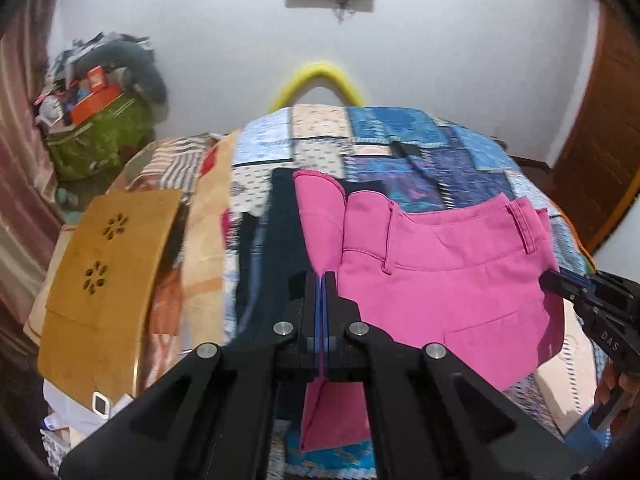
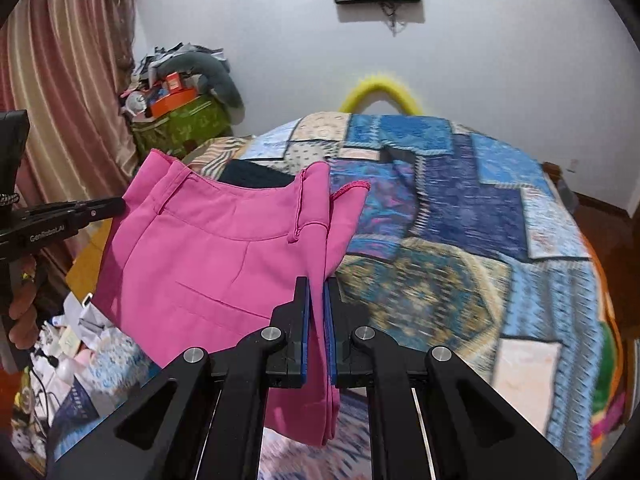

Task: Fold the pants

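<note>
The pink pants (image 1: 440, 280) hang in the air above the bed, waistband up, held at both sides. My left gripper (image 1: 322, 280) is shut on the left edge of the pants. My right gripper (image 2: 317, 286) is shut on the right edge of the pants (image 2: 208, 256). Each gripper shows in the other's view: the right gripper (image 1: 550, 280) at the fabric's right edge, the left gripper (image 2: 118, 204) at its left edge. A dark navy garment (image 1: 280, 232) lies on the bed behind the pants.
A patchwork quilt (image 2: 460, 216) covers the bed. A yellow curved object (image 2: 380, 92) sits at the bed's far end. A green bag piled with clutter (image 2: 180, 120) stands by the curtain. A brown board (image 1: 104, 272) lies left of the bed. Floor clutter is lower left.
</note>
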The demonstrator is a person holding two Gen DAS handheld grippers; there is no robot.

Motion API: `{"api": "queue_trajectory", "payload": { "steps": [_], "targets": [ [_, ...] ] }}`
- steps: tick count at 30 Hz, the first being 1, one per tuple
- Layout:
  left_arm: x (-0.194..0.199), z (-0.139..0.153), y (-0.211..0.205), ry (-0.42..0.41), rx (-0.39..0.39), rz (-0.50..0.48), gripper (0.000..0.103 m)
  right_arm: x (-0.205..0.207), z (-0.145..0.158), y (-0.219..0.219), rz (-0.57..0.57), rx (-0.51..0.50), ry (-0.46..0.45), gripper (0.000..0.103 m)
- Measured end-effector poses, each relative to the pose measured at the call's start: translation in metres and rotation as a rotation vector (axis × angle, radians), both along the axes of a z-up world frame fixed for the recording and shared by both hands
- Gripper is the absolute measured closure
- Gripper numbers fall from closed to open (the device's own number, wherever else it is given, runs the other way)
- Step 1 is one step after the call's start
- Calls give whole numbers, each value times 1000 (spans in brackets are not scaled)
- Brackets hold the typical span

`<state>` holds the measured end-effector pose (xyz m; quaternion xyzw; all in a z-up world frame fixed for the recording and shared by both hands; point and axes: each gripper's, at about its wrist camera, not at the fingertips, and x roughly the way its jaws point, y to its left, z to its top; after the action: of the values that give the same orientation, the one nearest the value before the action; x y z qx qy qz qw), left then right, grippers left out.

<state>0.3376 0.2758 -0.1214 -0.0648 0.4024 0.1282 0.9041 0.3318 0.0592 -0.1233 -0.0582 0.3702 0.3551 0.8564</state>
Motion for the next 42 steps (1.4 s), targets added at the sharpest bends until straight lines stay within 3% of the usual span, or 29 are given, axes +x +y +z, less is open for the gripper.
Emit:
{"api": "queue_trajectory", "payload": {
  "steps": [9,15,20,23,28,34,42],
  "targets": [
    [16,-62,55,87,-22,104,103,14,-39,61,45,-13,91,97],
    [26,-113,72,181,-21,130,103,25,-68,69,10,-57,151,96],
    [20,-121,78,189,-61,139,100,25,-70,67,10,-93,156,87],
    [13,-112,73,191,-52,124,93,21,-65,65,9,-115,144,84],
    [-7,-77,51,147,-1,86,70,5,-38,55,12,-96,76,76],
    [-54,-15,17,17,-40,35,69,-42,26,31,47,31,-43,76],
    [-143,67,-39,-200,-14,-20,69,-131,101,-4,83,177,-238,76]
  ]
}}
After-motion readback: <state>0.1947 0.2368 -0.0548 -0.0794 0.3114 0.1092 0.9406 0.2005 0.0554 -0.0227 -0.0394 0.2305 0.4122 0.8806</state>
